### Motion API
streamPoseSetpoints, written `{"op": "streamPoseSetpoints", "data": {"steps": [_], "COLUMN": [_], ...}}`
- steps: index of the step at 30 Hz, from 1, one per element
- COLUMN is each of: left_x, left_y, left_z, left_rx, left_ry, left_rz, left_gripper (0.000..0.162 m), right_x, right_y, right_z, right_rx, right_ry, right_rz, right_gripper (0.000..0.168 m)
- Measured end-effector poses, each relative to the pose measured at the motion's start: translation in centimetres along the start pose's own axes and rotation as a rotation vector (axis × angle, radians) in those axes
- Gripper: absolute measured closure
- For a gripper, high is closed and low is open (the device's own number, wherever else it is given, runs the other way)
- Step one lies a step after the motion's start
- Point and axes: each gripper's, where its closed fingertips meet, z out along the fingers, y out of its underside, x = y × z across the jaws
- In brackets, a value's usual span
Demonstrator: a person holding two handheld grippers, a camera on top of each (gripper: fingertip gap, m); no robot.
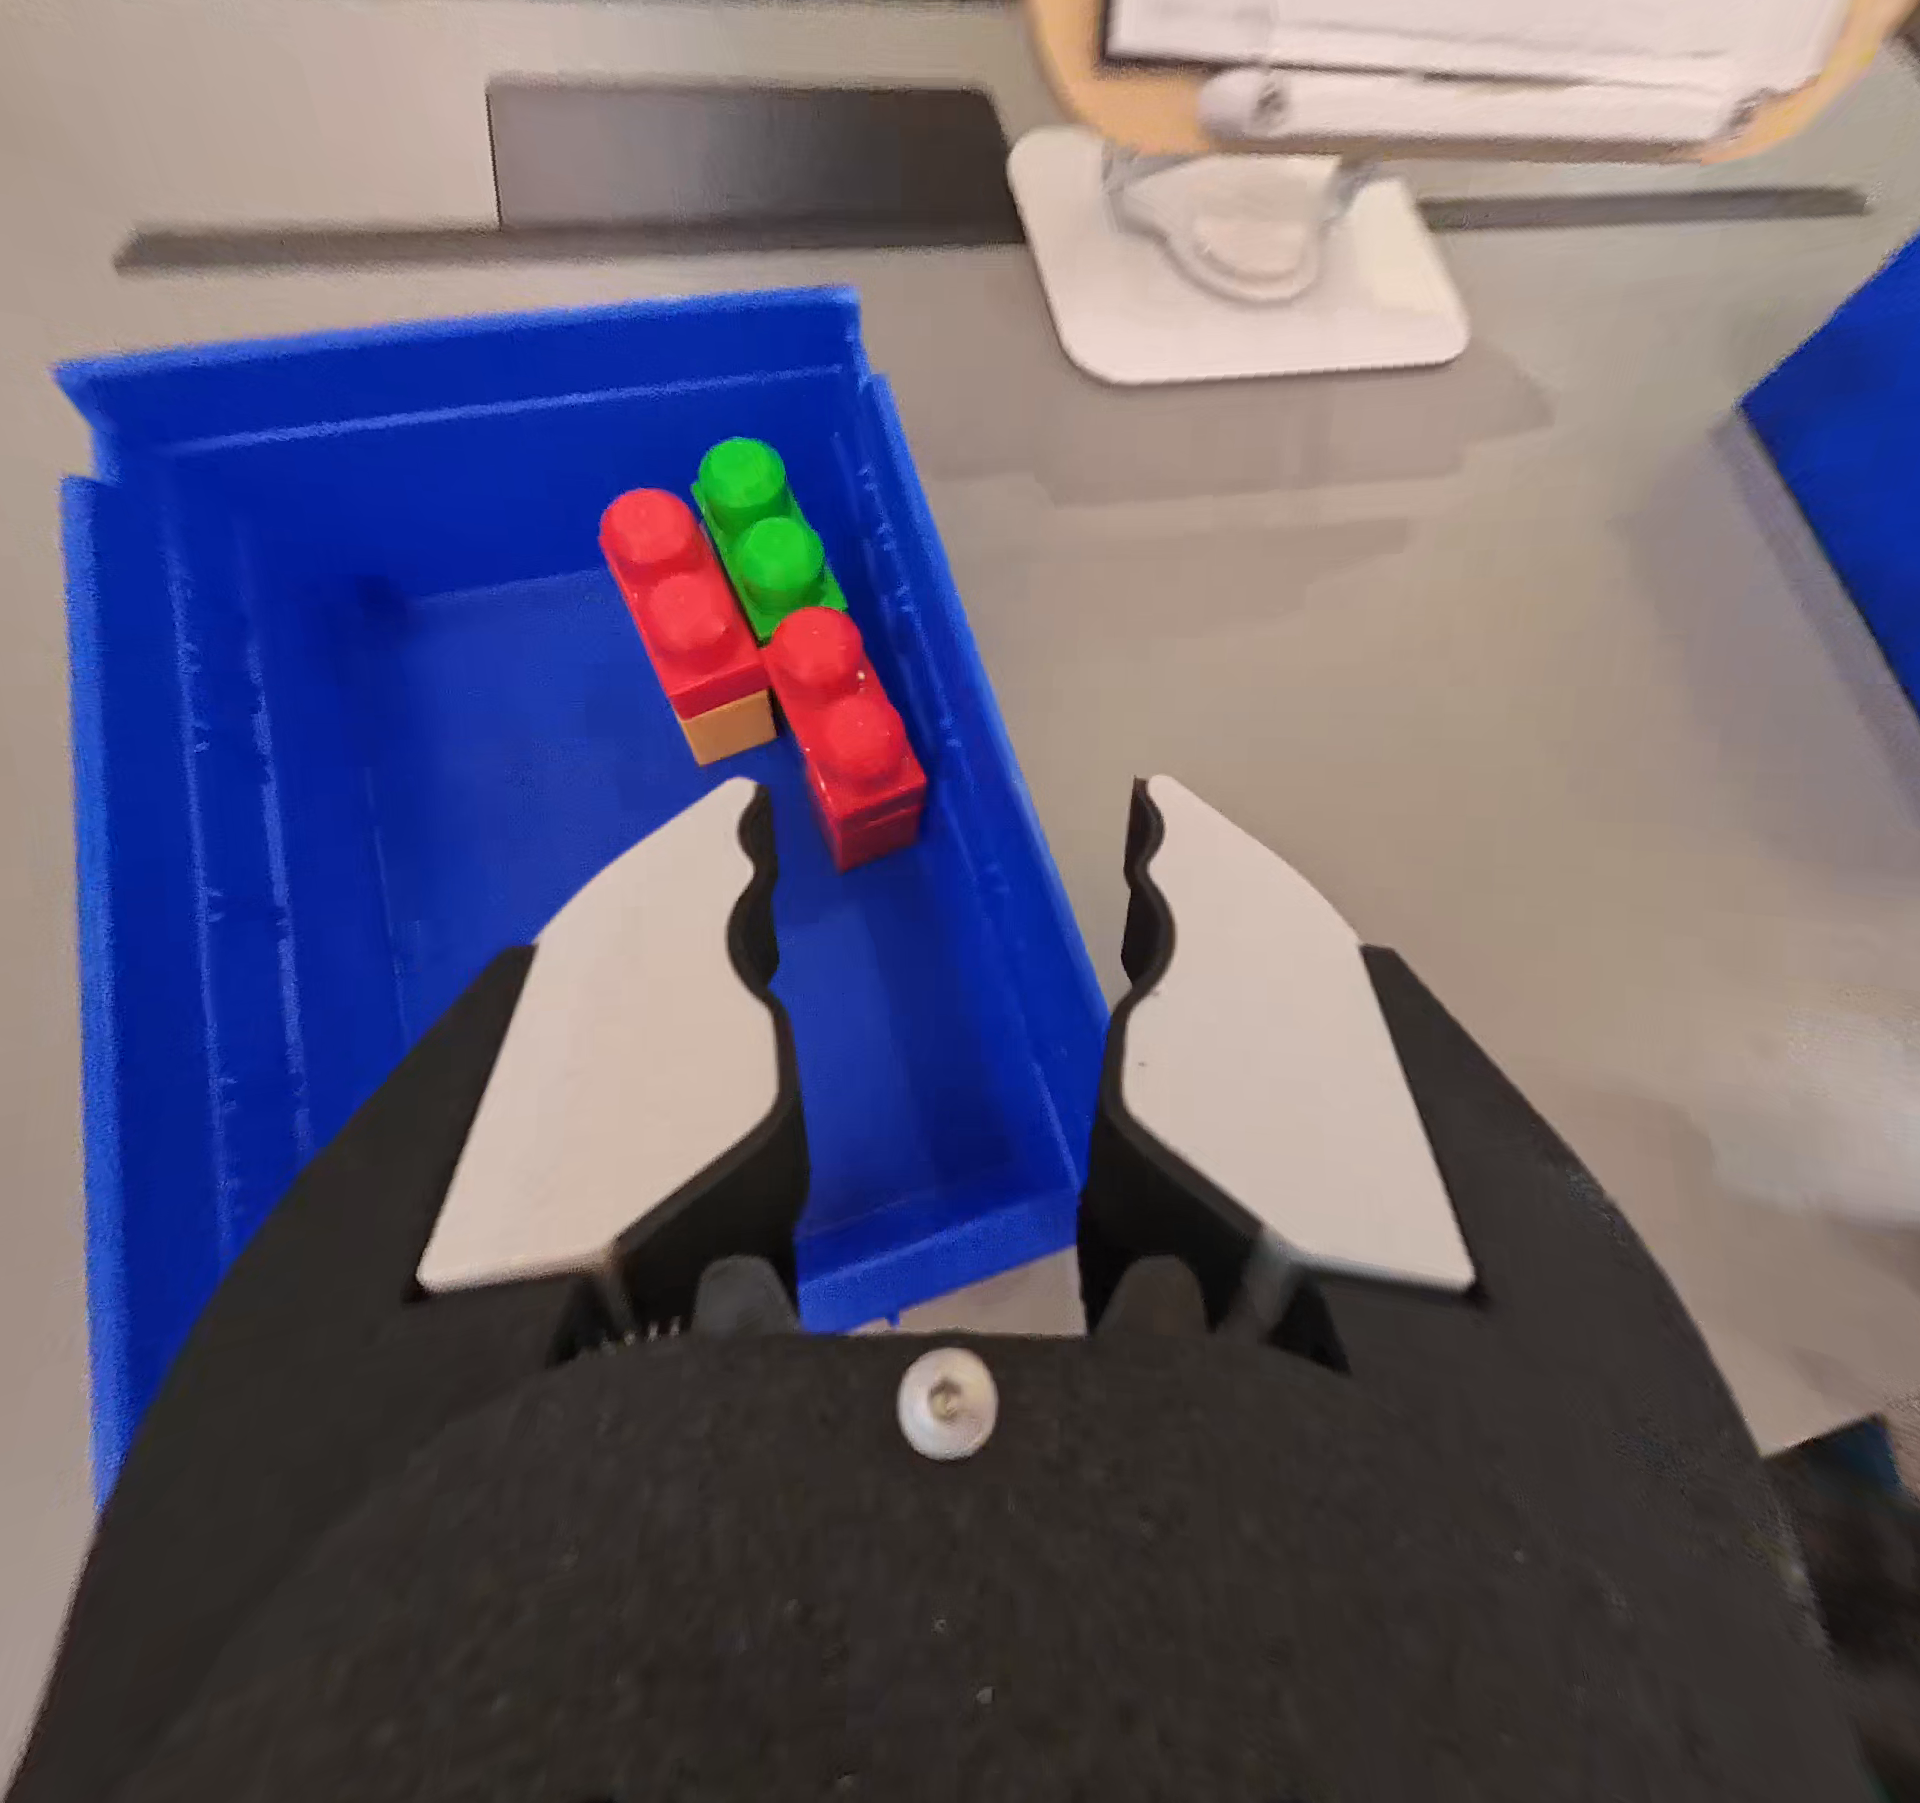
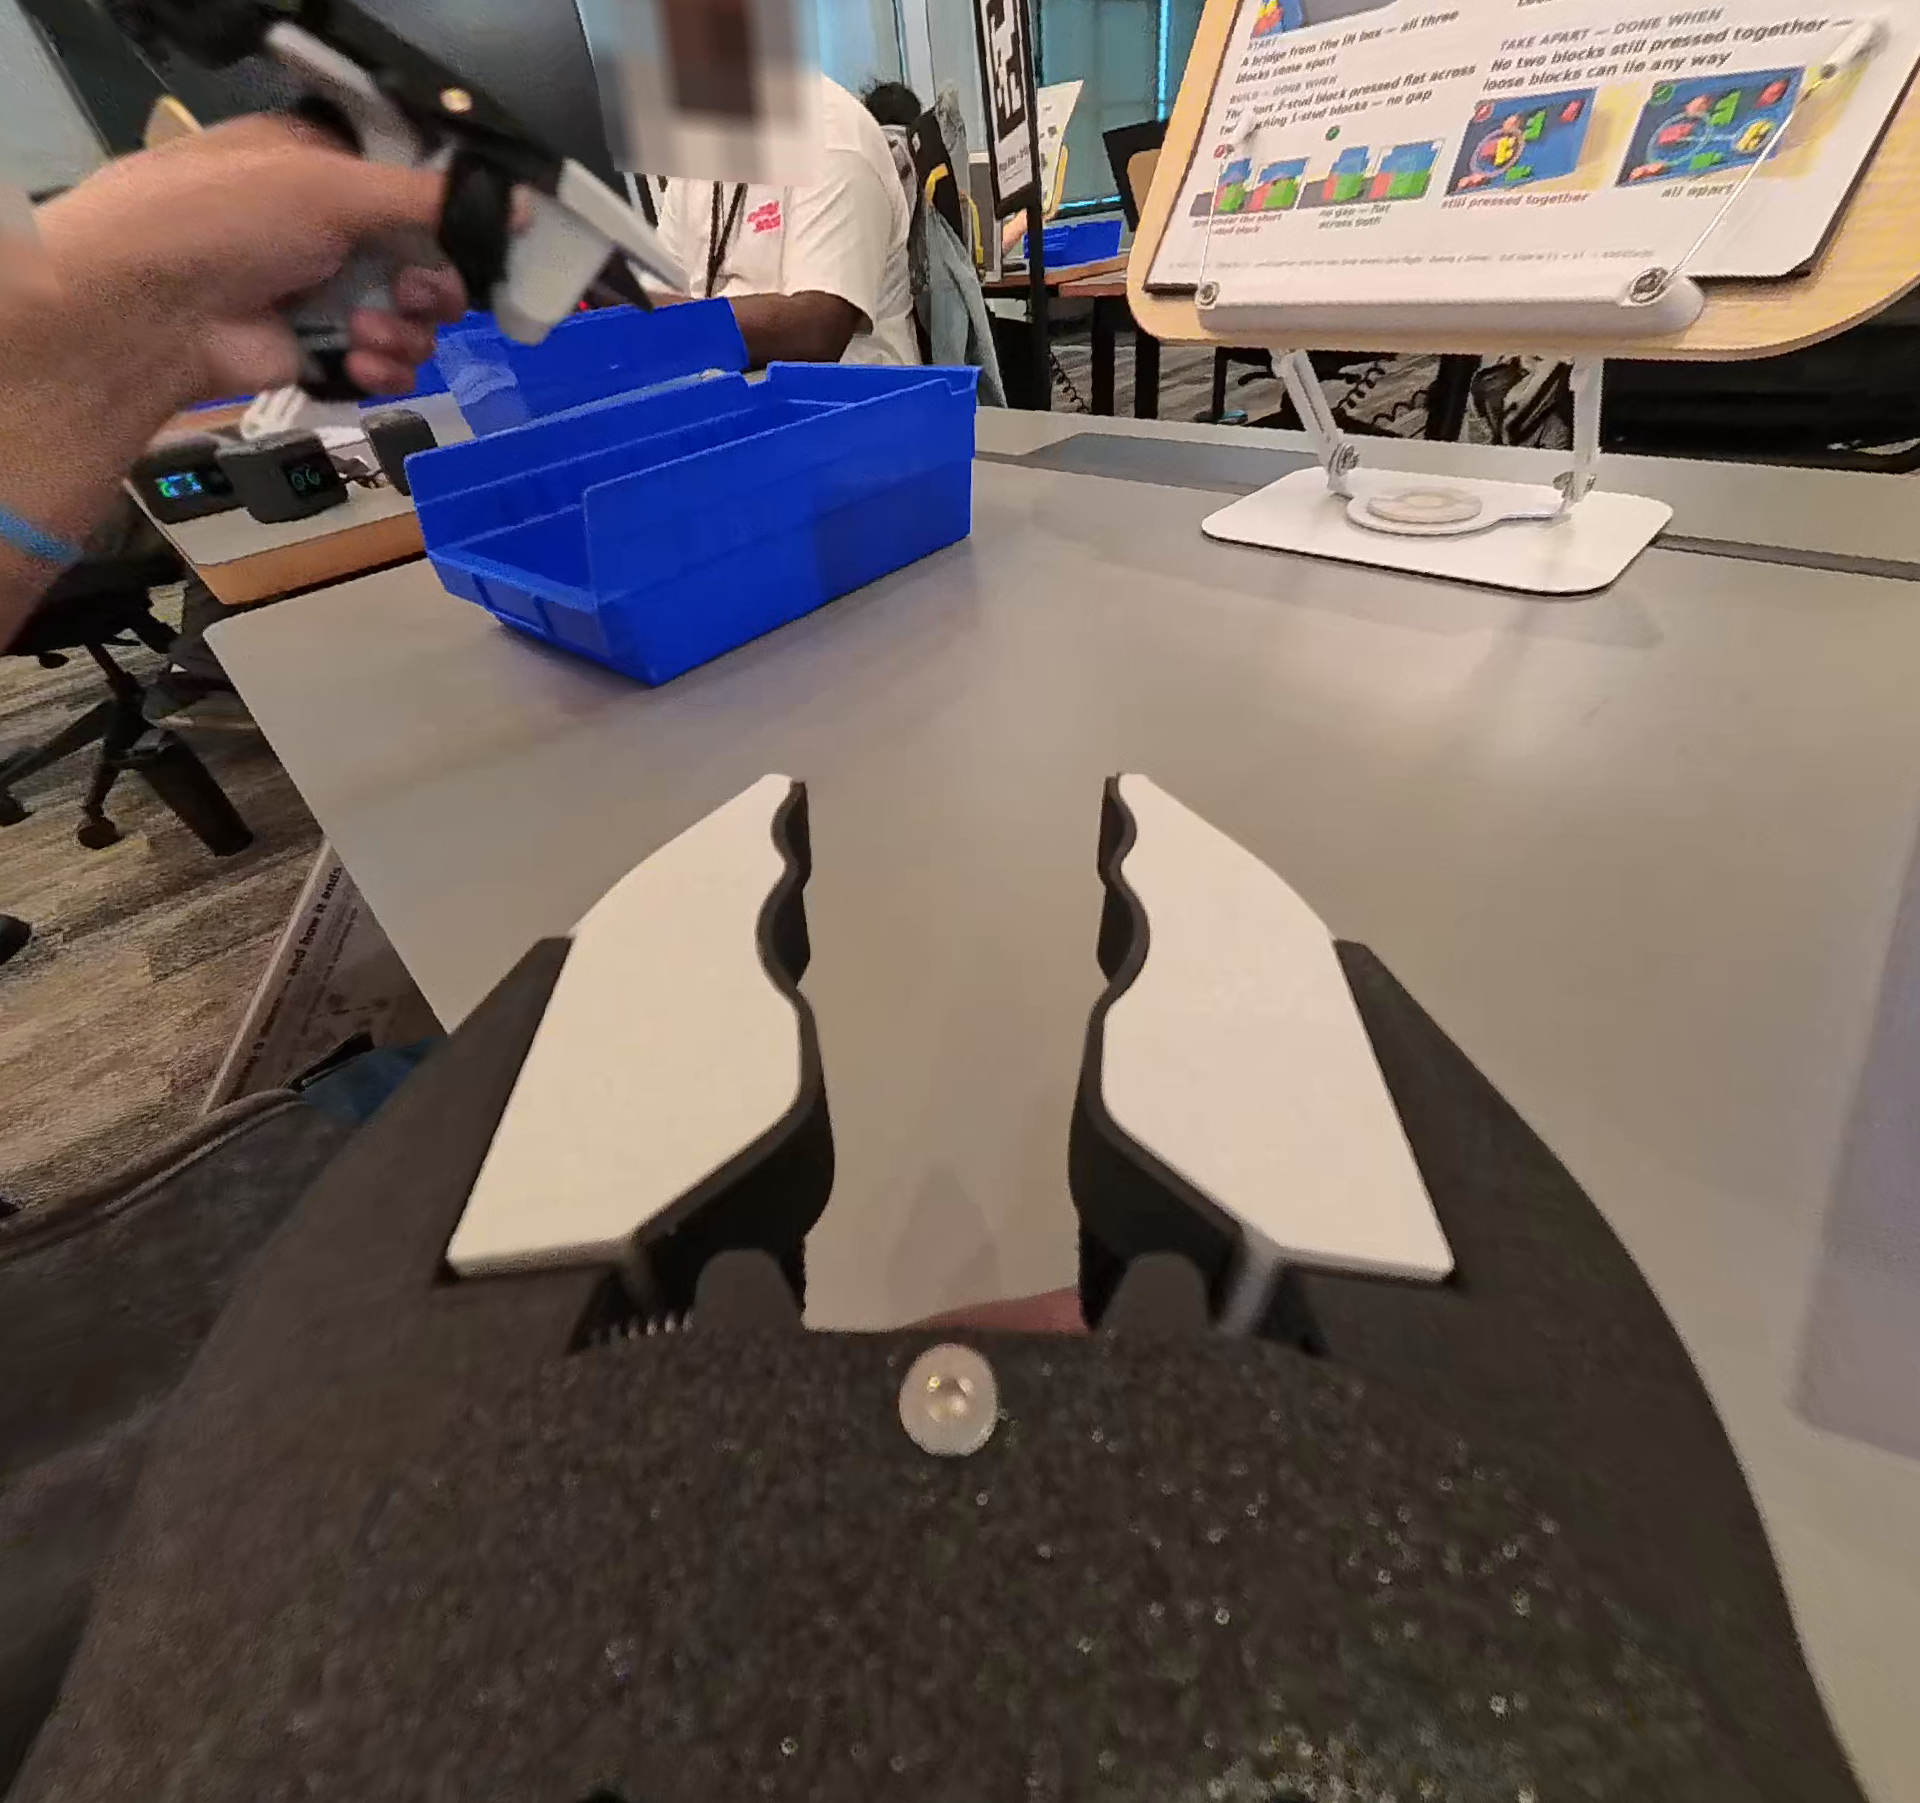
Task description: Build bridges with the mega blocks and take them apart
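1. Your left claw (image 1: 951, 797) is wide open and holds nothing. It hangs over the near end of the blue box (image 1: 260, 714).
2. Your right claw (image 2: 954, 797) is wide open too, with nothing in it. Only bare grey table (image 2: 1351, 735) lies under it.
3. Look from the left claw toward 12 o'clock. The blocks sit in the box, close to its right wall. The nearest is a red block (image 1: 857, 745), just past your left finger (image 1: 727, 818).
4. At about 11 o'clock is another red block (image 1: 681, 600), sitting on an orange block (image 1: 730, 730). Behind them, near 12 o'clock, is a green block (image 1: 764, 532). They all touch or nearly touch.
5. I think these blocks are light, hard plastic. They will not squash or break, but the smooth sides may slip.
6. Grab the nearest red block by its two flat long sides, below the round bumps. Do not pinch the bumps; they are round and may pop out.
7. The box wall is tight on the right at 1 o'clock, so slide one finger in with care.
8. The red-on-orange pair may be stuck together and come up as one.
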Motion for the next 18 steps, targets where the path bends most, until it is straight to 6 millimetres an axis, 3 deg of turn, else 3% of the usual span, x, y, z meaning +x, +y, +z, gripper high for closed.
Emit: {"op": "streamPoseSetpoints", "data": {"steps": [4,8,14,18], "left_x": [-2.3,-3.6,-5.2,-5.0], "left_y": [-0.7,1.4,3.5,5.6], "left_z": [4.6,8.2,11.3,12.6], "left_rx": [-0.126,-0.311,-0.525,-0.644], "left_ry": [-0.052,-0.086,-0.187,-0.192], "left_rz": [-0.093,-0.167,-0.173,-0.176], "left_gripper": [0.103,0.1,0.103,0.126], "right_x": [0.3,0.6,1.3,1.8], "right_y": [0.0,0.1,0.0,0.3], "right_z": [-0.3,-0.8,-1.2,-1.2], "right_rx": [0.003,-0.002,0.002,-0.018], "right_ry": [-0.015,-0.021,-0.036,-0.054], "right_rz": [0.033,0.063,0.131,0.159], "right_gripper": [0.115,0.115,0.116,0.116]}}
